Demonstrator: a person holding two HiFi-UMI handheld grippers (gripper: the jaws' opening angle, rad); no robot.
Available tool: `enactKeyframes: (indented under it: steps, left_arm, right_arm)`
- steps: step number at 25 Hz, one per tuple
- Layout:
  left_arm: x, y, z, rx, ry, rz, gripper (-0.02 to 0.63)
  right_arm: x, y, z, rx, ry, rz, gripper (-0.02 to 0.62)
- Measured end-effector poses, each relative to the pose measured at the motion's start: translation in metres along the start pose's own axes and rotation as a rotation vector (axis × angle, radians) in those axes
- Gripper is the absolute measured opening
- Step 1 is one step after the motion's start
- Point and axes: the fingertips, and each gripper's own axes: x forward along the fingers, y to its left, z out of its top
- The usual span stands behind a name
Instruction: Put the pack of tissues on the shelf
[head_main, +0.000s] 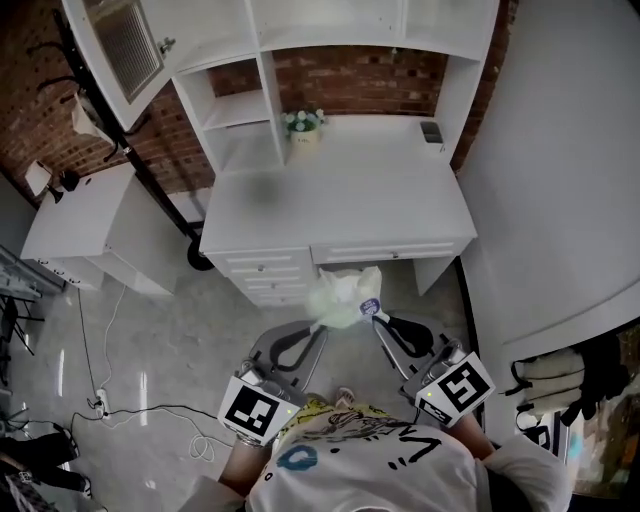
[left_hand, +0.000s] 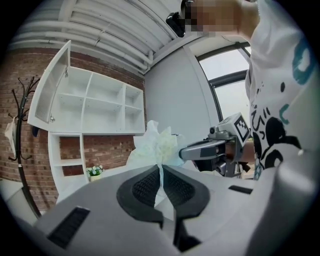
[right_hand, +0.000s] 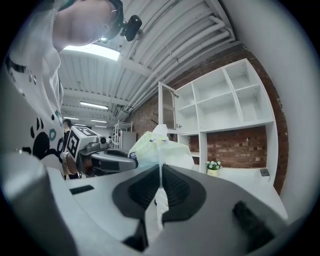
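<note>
Head view: looks down on a soft, pale-green pack of tissues (head_main: 345, 295), up in the air just in front of a white desk (head_main: 340, 205). Hangs between the left gripper (head_main: 322, 326) and the right gripper (head_main: 378, 318), one on each side. Not on the shelf (head_main: 240, 105) yet.

Left gripper view: shows both dark pads (left_hand: 145, 187) shut tight on a thin flap of the pack's wrap. Pinches it like a peg. Right gripper view: shows the same on the other side, pads pressed together on a thin edge of the wrap, with a white strip of it poking down between them.

Behind the pack, shows the tall white shelf on the back of the desk, against a red brick wall (head_main: 340, 80). Has many box-like spaces, some big and some small. Up top, has one little door (head_main: 120, 40) swung open.

On the desk top, right beside a shelf post, shows a small pot (head_main: 303, 134) with white flowers (head_main: 303, 118) and green leaves in it. Far right on the desk top, shows a small grey flat thing (head_main: 431, 131), too small to name. Under the desk top, shows drawers (head_main: 265, 268), all pushed shut.

To the left, shows a black coat stand (head_main: 162, 197) and a low white side table (head_main: 80, 215). Down on the grey floor (head_main: 180, 330), shows thin cords (head_main: 130, 410).
</note>
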Motion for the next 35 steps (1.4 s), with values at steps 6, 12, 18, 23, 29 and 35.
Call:
enactKeyframes:
  steps: [6,12,18,23,29,35]
  left_arm:
    - [-0.012,0.019,0.002,-0.031,-0.004,0.078,0.021]
    - [-0.021,0.045,0.002,-0.059,-0.020,0.131,0.021]
    - [-0.020,0.076,-0.007,-0.080,-0.023,0.165,0.021]
    - [-0.020,0.112,-0.015,-0.096,-0.015,0.168,0.021]
    - [-0.014,0.158,-0.014,-0.101,-0.018,0.170,0.021]
    - [-0.009,0.205,-0.010,-0.073,-0.043,0.173,0.021]
  right_arm:
    - [0.021,0.007,0.008,0.007,-0.019,0.054,0.034]
    - [0.049,0.010,0.017,-0.011,-0.050,0.094,0.034]
    - [0.080,0.006,0.017,-0.024,-0.044,0.114,0.034]
    - [0.117,0.003,0.017,-0.013,-0.028,0.116,0.034]
    - [0.159,-0.008,0.027,-0.010,-0.035,0.108,0.034]
    - [0.200,-0.017,0.042,-0.034,-0.060,0.094,0.034]
